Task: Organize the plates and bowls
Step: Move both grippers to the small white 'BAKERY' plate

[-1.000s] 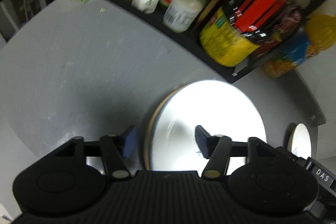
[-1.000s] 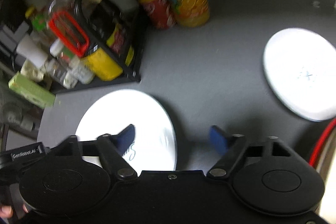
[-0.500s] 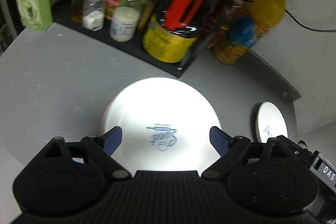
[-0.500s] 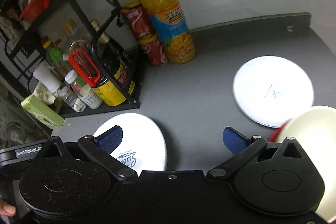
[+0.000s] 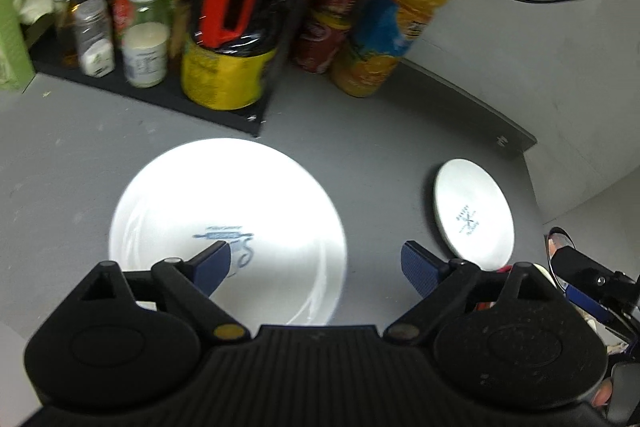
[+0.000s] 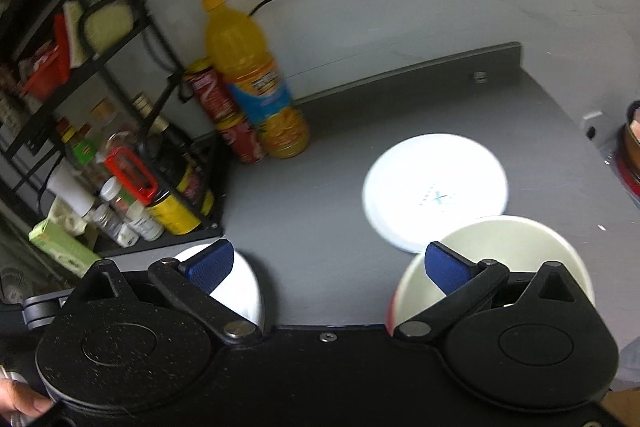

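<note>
Left gripper point(image 5: 316, 261) hangs wide open over the grey counter point(image 5: 380, 147), nothing in it. The big white plate point(image 5: 228, 227) sits right under its left finger, around 10 o'clock from the tips. The smaller plate point(image 5: 474, 213) lies at about 2 o'clock, well apart from the big one. Right gripper point(image 6: 328, 265) is spread open too, empty. A cream bowl point(image 6: 516, 247) sits under its right finger, touching the small plate's near edge.

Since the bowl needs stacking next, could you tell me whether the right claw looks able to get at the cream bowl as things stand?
Probably yes. The right claw is open and empty, and the cream bowl sits just below its right finger, with nothing lying between them. The small white plate is just beyond the bowl, so the approach looks free.
</note>
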{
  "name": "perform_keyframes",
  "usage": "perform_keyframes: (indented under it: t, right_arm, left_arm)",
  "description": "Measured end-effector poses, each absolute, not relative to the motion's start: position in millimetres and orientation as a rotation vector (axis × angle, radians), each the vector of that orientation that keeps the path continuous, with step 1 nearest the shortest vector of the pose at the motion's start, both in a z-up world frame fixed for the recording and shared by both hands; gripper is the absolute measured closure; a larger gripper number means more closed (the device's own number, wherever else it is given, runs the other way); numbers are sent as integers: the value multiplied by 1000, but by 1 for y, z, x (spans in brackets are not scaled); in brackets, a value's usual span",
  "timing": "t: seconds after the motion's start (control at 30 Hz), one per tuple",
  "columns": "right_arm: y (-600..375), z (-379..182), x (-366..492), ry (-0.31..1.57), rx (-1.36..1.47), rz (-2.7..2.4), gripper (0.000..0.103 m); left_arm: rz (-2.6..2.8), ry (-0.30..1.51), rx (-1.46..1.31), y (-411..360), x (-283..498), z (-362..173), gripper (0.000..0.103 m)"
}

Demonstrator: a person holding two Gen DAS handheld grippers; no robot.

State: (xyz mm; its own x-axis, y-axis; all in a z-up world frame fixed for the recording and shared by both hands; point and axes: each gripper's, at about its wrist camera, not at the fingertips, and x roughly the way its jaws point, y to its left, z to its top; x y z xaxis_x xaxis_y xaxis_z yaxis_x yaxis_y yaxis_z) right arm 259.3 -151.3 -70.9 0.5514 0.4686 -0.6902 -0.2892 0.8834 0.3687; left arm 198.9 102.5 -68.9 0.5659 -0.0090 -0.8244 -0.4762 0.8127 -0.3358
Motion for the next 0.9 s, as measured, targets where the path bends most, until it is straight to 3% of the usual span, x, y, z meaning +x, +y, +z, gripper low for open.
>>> perform_keyframes:
  t: [0.5,0.73,0.9]
  right_arm:
    - [-200,-82,312,931,262,399,1]
    - [-218,-93,354,992,263,400,16]
    - [-227,-107,386,1049,255,388,20]
  left_arm:
    - [248,980,-554,65,265,-67,12]
    - [249,1019,-563,53,299,-78,12]
    - [234,1041,-589,41,324,-92,13]
